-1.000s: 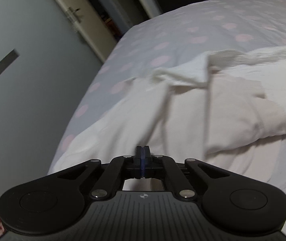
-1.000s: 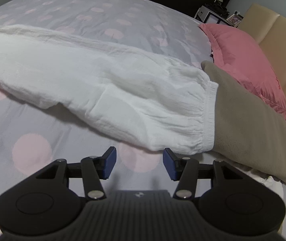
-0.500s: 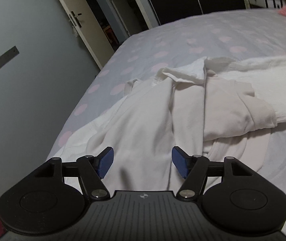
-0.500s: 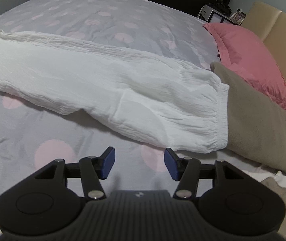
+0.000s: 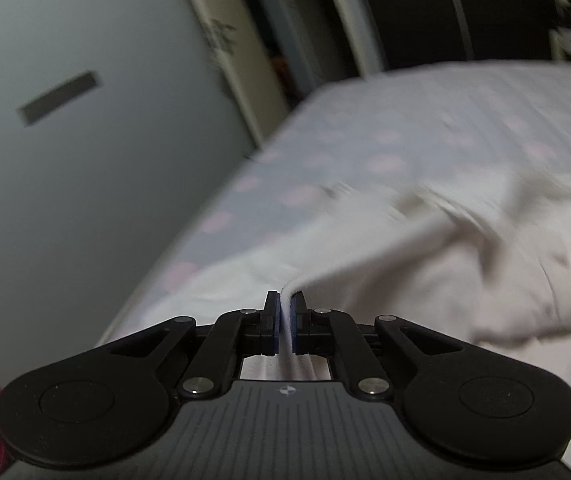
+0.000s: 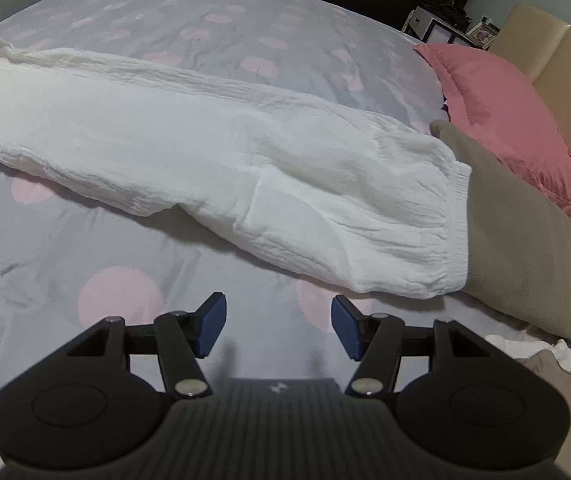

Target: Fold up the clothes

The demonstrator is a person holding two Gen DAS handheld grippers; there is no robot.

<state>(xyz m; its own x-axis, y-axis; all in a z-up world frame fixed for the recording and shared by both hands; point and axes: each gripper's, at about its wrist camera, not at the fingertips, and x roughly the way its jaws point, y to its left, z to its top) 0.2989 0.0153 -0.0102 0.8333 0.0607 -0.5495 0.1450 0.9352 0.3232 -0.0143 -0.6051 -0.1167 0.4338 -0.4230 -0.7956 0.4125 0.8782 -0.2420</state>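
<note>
A cream garment [image 5: 425, 264] lies rumpled on the bed near its foot edge, blurred by motion. My left gripper [image 5: 284, 307] is shut on a fold of this cream garment, which rises in a ridge from the jaws. White crinkled trousers [image 6: 213, 148] lie stretched across the bed in the right wrist view, elastic waistband [image 6: 459, 224] at the right. My right gripper [image 6: 279, 324] is open and empty, a little in front of the trousers' near edge, above the bedspread.
The bed has a grey cover with pink dots [image 6: 121, 296]. A pink pillow [image 6: 501, 108] and a taupe cloth [image 6: 525, 240] lie at the headboard end. A grey wall [image 5: 85, 160] and a doorway [image 5: 305, 40] stand past the bed's foot edge.
My left gripper was shut a second ago, opened half a second ago, and has now shut on a fold of the cream garment. My right gripper has backed off slightly and stayed open.
</note>
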